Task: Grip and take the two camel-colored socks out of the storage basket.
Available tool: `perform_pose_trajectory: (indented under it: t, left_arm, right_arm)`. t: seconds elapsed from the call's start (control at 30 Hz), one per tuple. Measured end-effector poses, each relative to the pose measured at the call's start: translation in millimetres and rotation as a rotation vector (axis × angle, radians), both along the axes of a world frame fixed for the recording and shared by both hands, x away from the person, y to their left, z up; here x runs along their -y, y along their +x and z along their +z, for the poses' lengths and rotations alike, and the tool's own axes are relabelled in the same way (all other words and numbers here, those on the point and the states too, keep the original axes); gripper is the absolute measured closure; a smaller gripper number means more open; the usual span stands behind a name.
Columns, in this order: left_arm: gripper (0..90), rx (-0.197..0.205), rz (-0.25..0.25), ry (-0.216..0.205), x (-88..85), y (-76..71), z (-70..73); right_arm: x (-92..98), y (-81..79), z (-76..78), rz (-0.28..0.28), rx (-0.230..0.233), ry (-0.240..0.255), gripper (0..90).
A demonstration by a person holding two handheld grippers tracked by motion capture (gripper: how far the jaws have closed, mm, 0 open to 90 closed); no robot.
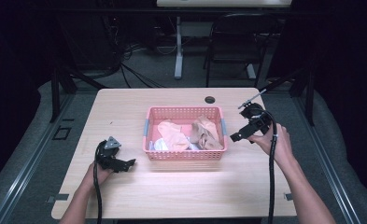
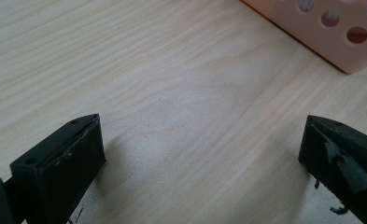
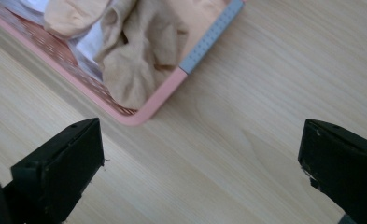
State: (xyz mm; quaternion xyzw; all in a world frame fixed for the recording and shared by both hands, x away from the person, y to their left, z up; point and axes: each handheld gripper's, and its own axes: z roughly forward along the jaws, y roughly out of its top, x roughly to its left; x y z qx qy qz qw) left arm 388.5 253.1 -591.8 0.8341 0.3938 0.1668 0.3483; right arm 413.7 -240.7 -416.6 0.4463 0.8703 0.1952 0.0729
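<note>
On a wooden table [image 1: 181, 186], a pink basket [image 1: 185, 155] sits at the centre, holding crumpled cloths [image 1: 205, 133], peach, tan and white. Left gripper [image 1: 125, 164] rests low beside the basket's left side, jaws spread, empty. Right gripper [image 1: 235, 136] hovers just off the basket's right rim, jaws also spread, empty. Likely an approach step; next, reaching in calls for closing on one cloth.

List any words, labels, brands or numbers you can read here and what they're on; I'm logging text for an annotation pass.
None can be read. The pink basket, the cloths in it, the wooden table and both grippers, left and right, carry no visible print in any view.
</note>
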Motion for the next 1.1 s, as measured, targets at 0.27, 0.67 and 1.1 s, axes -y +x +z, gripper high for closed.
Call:
perform_pose_trajectory:
  t: [0.27, 0.67, 1.1]
  left_arm:
    - [0.0, -0.001, 0.0, -0.001, 0.0, 0.0, 0.0]
    - [0.0, -0.001, 0.0, -0.001, 0.0, 0.0, -0.1]
    - [0.0, 0.0, 0.0, 0.0, 0.0, 0.0, 0.0]
  right_arm:
    - [-28.4, 10.4, 3.0, 0.055, -0.015, 0.0, 0.0]
    - [-75.1, 15.1, -10.5, 0.148, -0.038, 0.019, 1.6]
    - [-98.4, 21.7, -40.2, 0.148, -0.066, -0.054, 20.9]
